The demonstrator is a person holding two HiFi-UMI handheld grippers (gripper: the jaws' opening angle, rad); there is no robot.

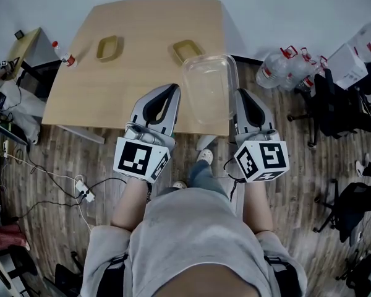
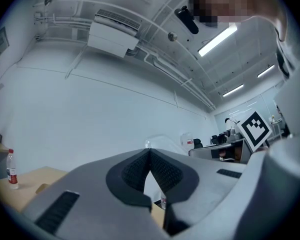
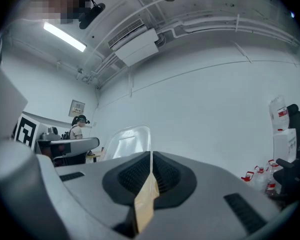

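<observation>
Clear plastic tub (image 1: 209,90) hangs over the worktop's (image 1: 142,54) near right corner, its rim seemingly pinched in the right hand-held gripper (image 1: 242,94). The left hand-held gripper (image 1: 170,90) is closed on nothing, just beside the tub.

Greys, black-and-white squares and pale wood

The left gripper (image 1: 172,90) and right gripper (image 1: 242,94) have light grey shells with black ribbed pads (image 2: 135,171); the left cube (image 1: 141,158) and right cube (image 1: 263,159) show black square patterns on white. The container (image 1: 209,91) is clear and colourless. The tabletop (image 1: 136,60) is pale tan wood, with a mustard-yellow dish (image 1: 108,48) and a second dish (image 1: 186,50) of the same colour, and a clear bottle (image 1: 63,52) with a red cap. The floor (image 1: 62,159) is grey-brown planking. The person's top (image 1: 191,240) is plain grey.
</observation>
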